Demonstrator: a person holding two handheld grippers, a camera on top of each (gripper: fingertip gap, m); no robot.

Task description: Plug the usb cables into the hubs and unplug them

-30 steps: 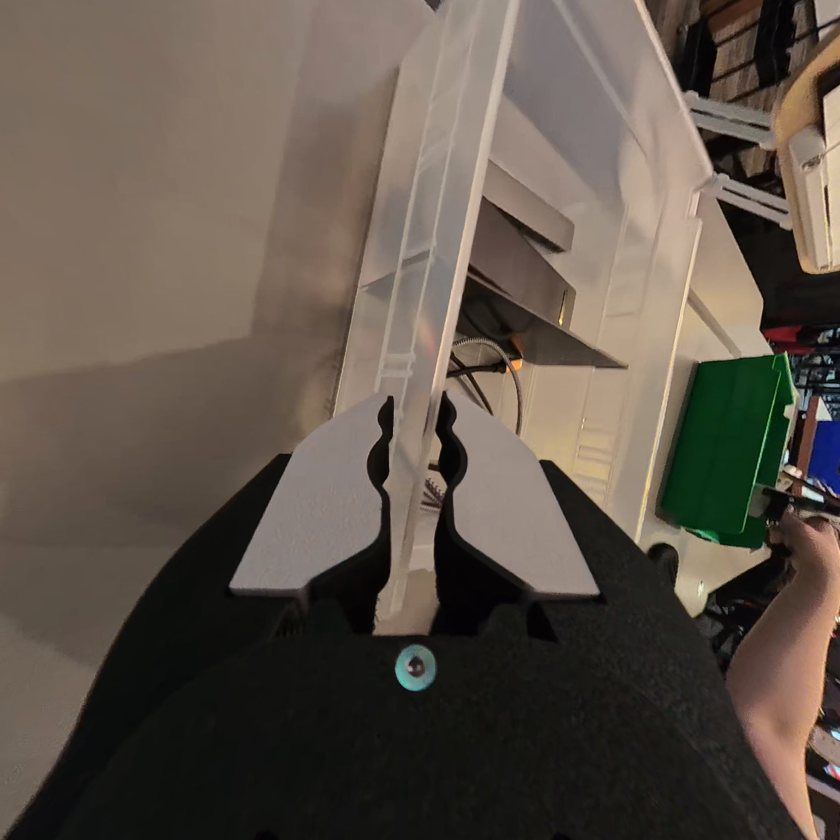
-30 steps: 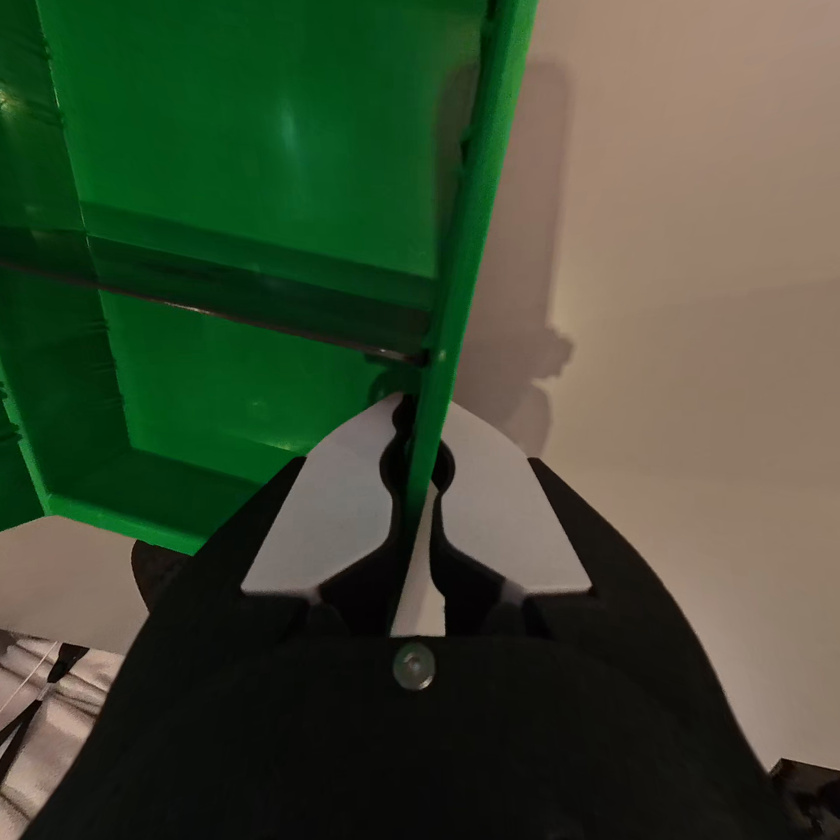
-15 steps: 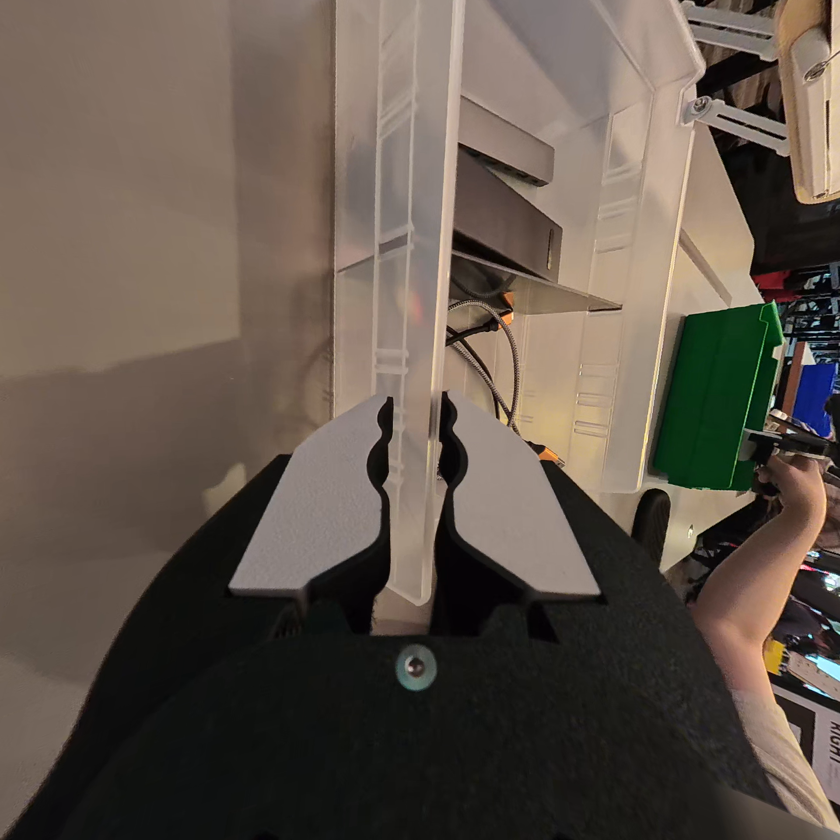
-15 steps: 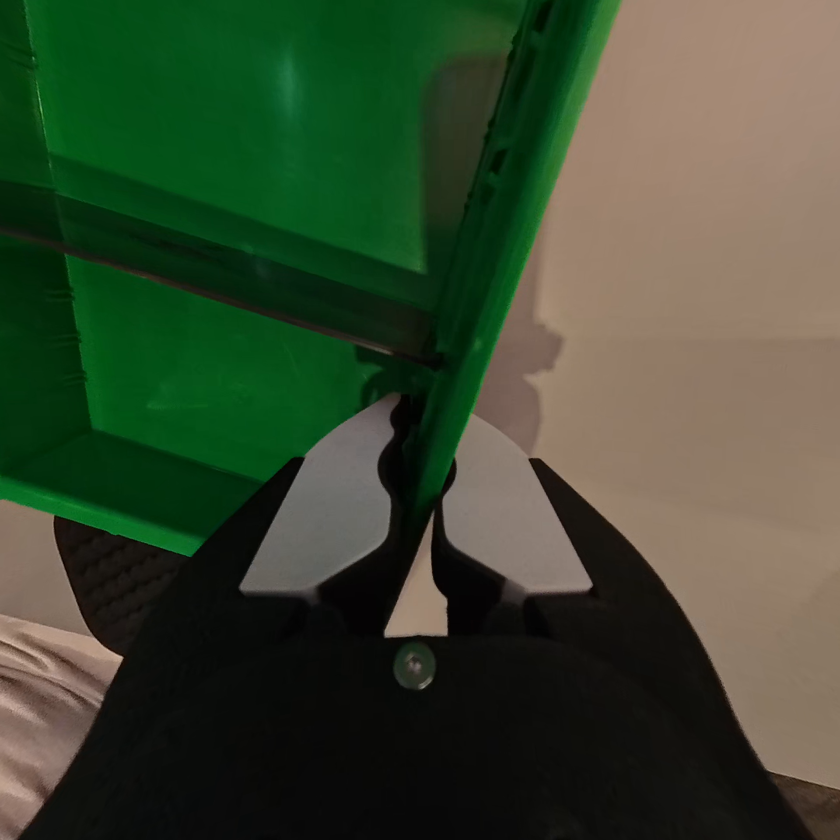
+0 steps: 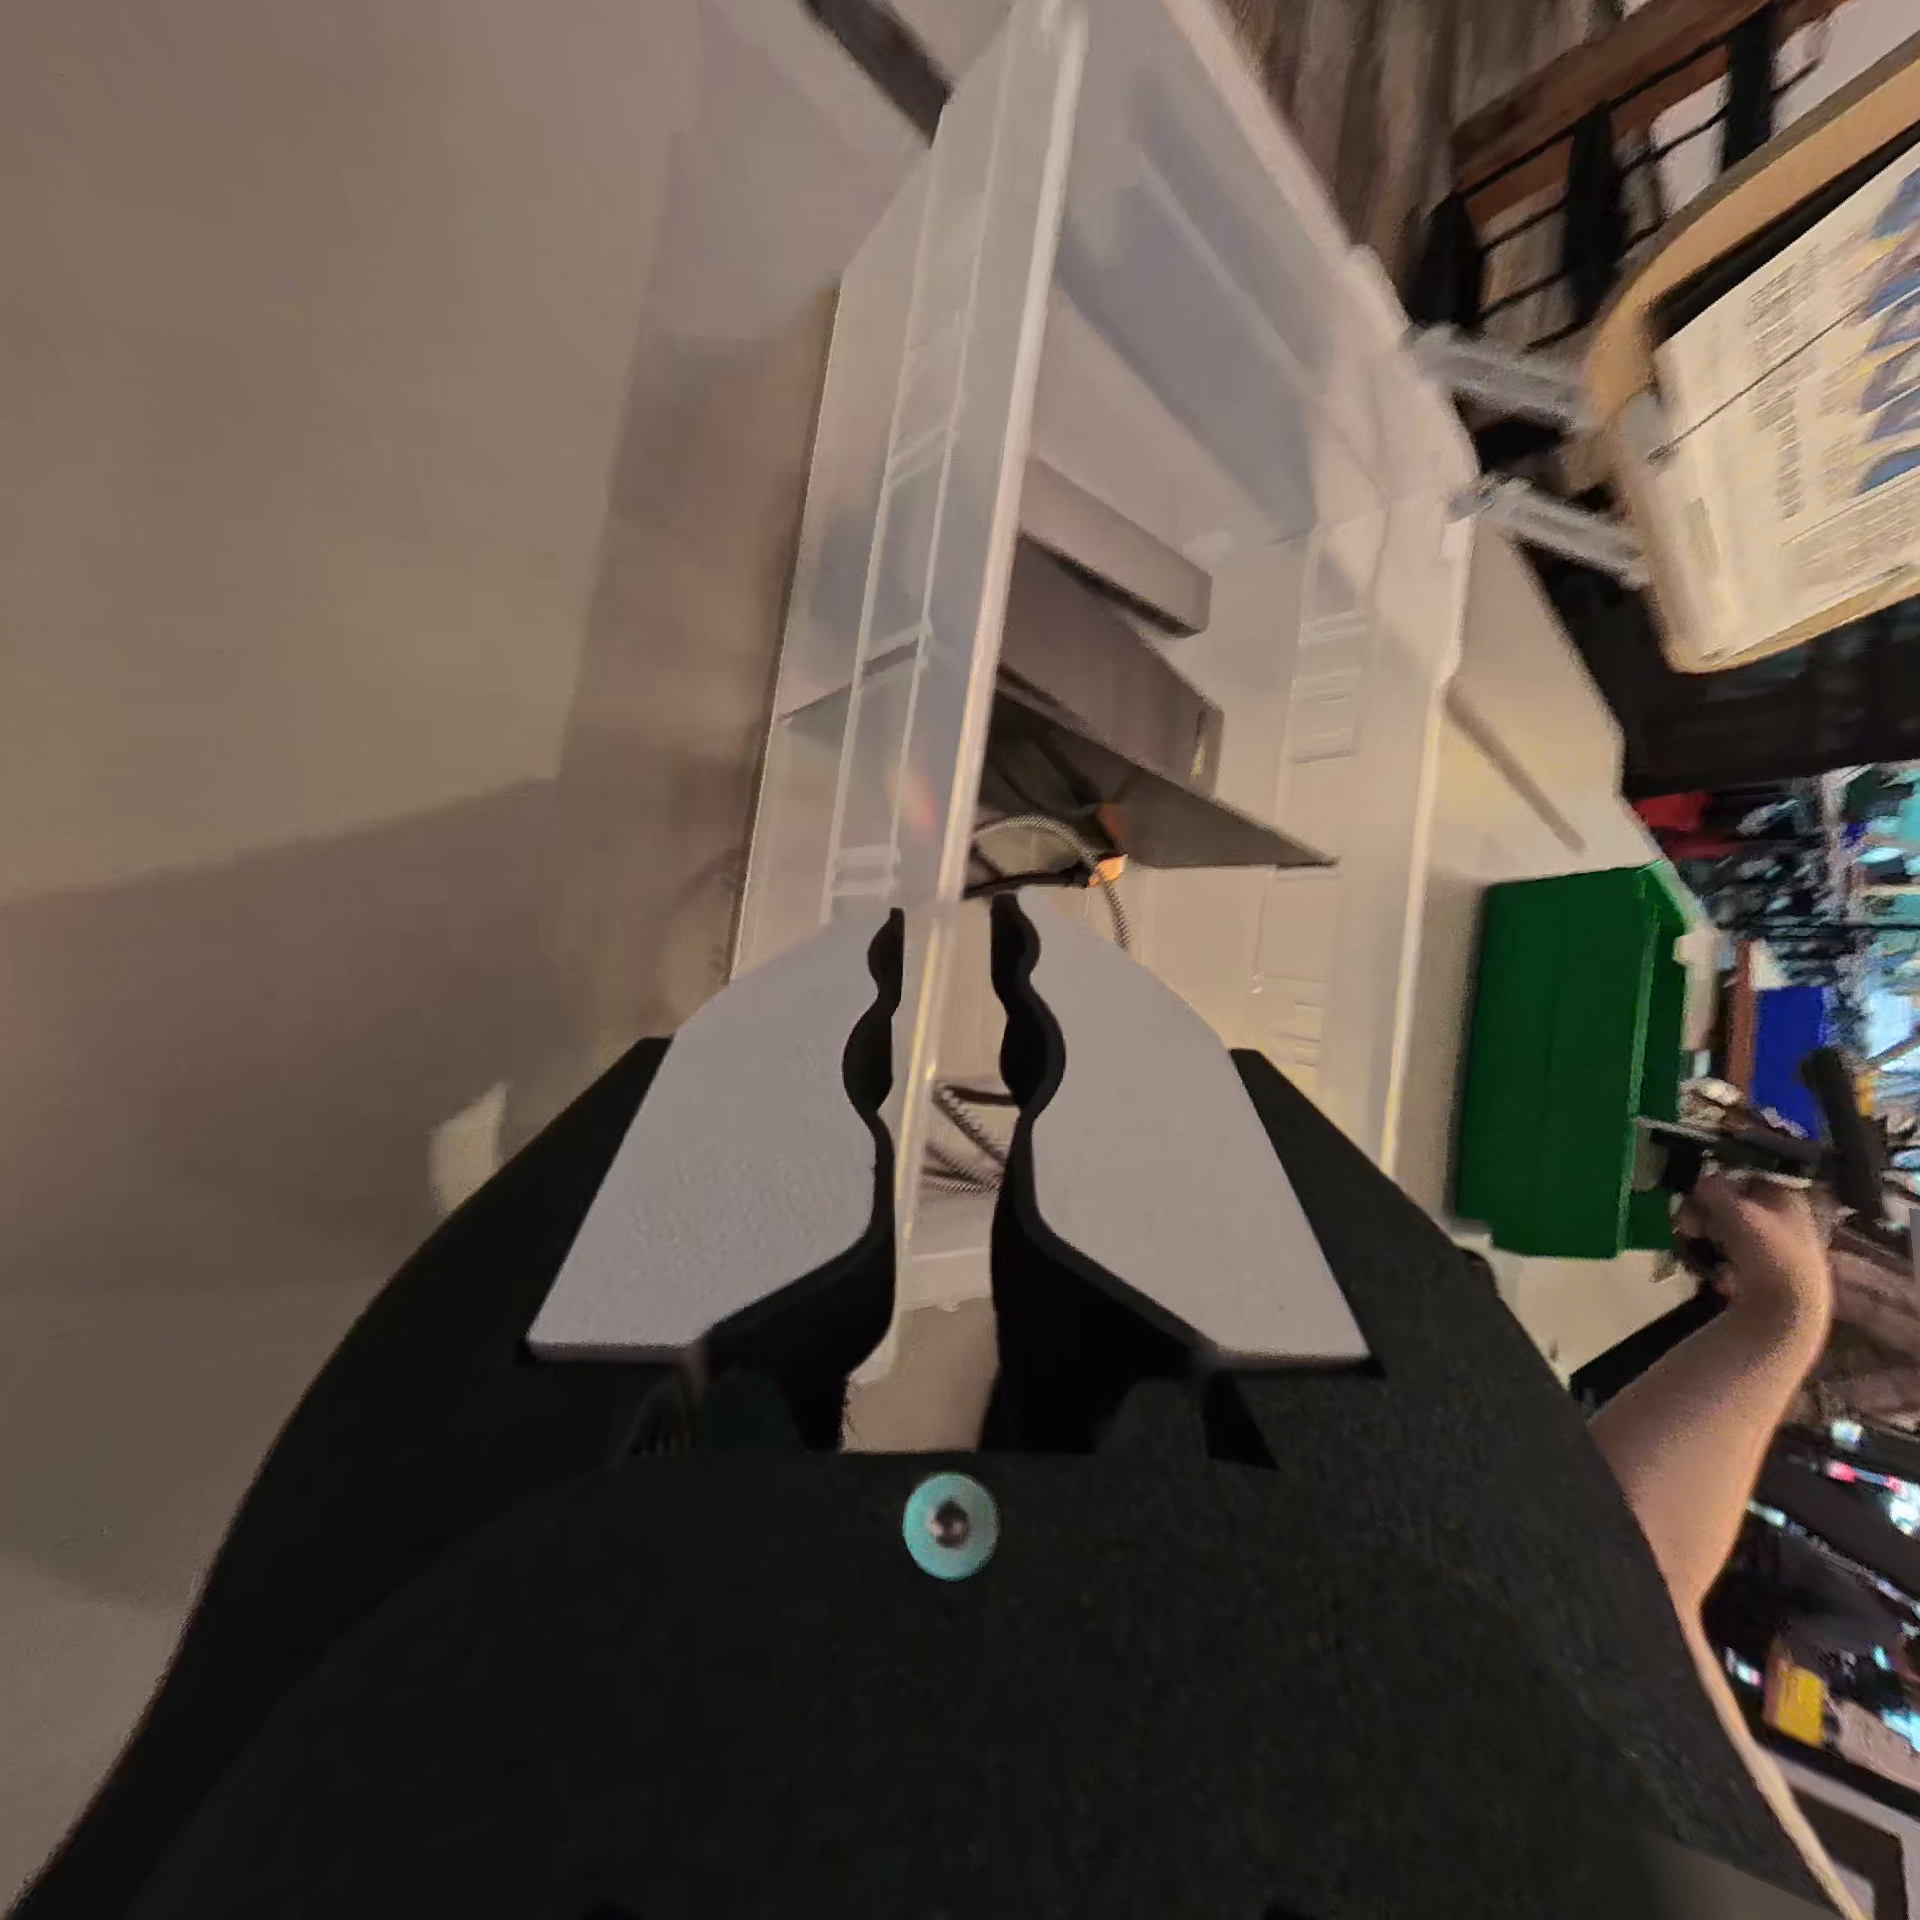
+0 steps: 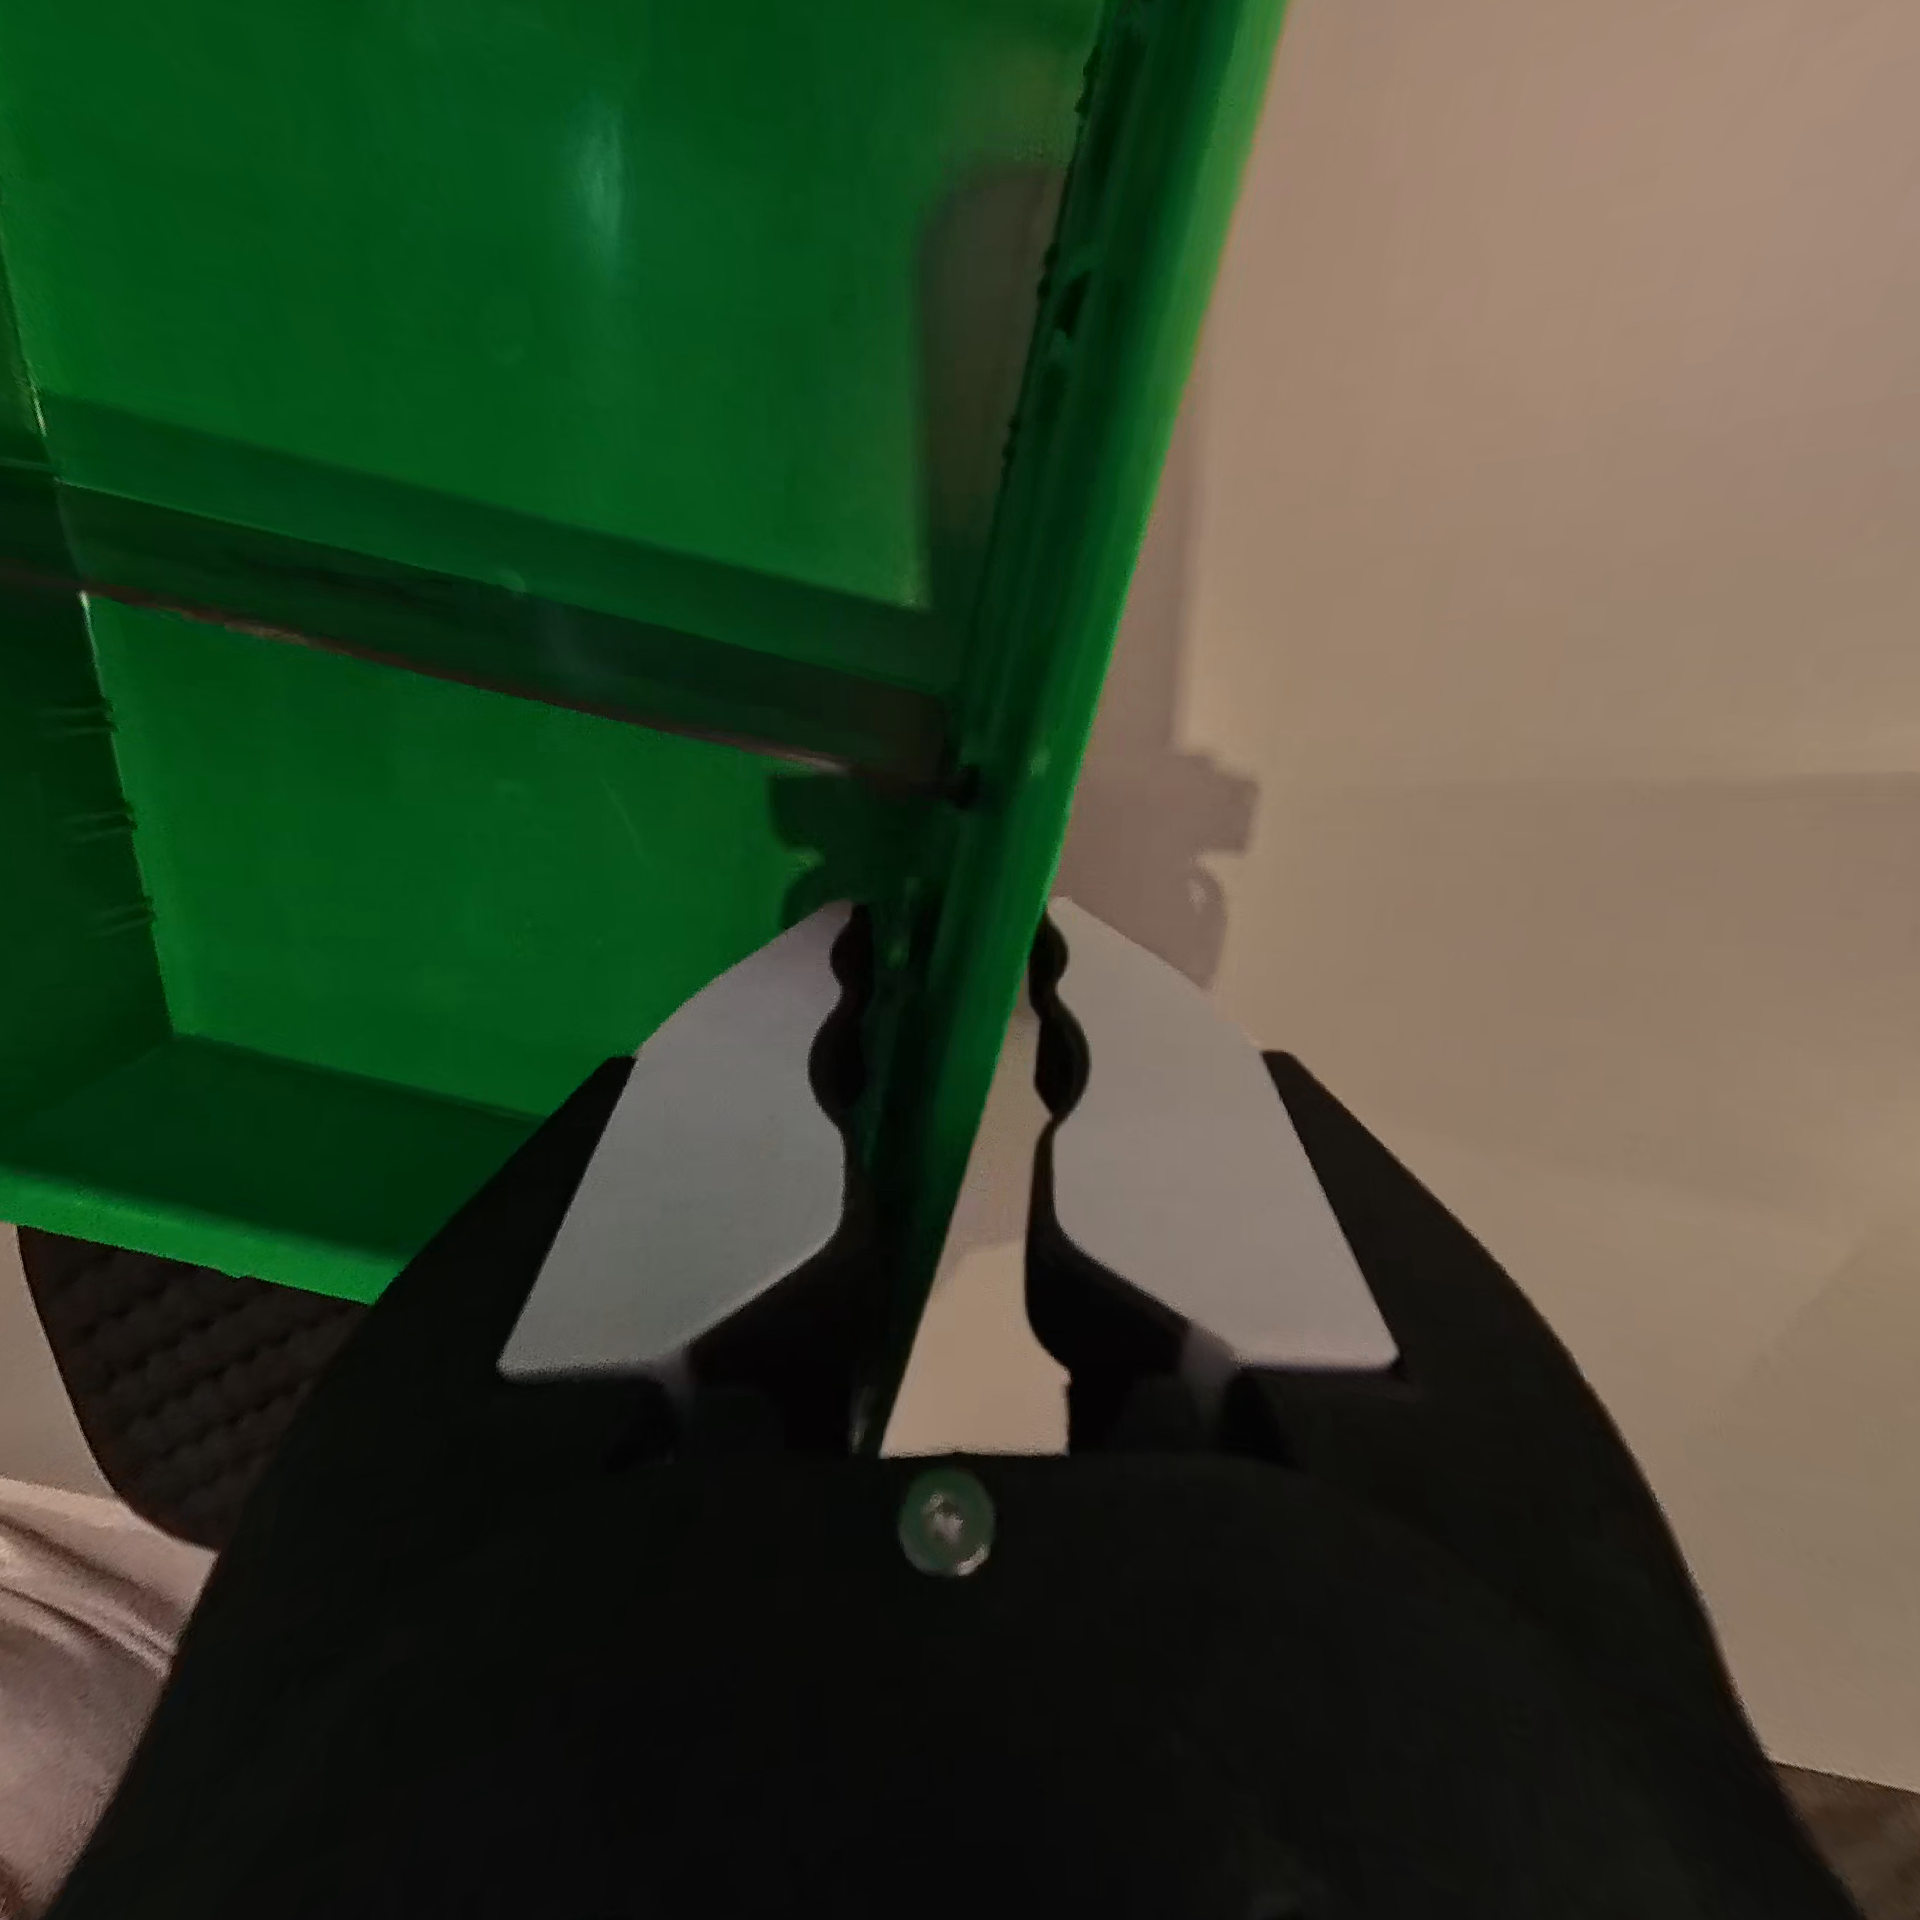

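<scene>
My left gripper (image 5: 945, 914) is shut on the side wall of a clear plastic bin (image 5: 977, 520), which is tipped on edge. Inside it lie grey USB hubs (image 5: 1101, 686) and braided cables (image 5: 1029, 831). My right gripper (image 6: 940, 920) straddles the side wall of a green bin (image 6: 520, 364) that has nothing in it. Its jaws stand a little apart, with a gap beside the right finger. The green bin (image 5: 1548, 1070) and the right gripper (image 5: 1714, 1143), held by a hand, also show far right in the left wrist view.
The pale tabletop (image 5: 312, 416) fills the left of the left wrist view and shows again in the right wrist view (image 6: 1558, 520). A printed cardboard box (image 5: 1787, 395) and shelving stand beyond the table. A black patterned object (image 6: 177, 1340) lies under the green bin's corner. Left tips to right tips: about 85 cm.
The clear bin has swung and tilted in my left gripper's hold. My right gripper's jaws have widened around the green bin's wall, and that bin has tilted slightly.
</scene>
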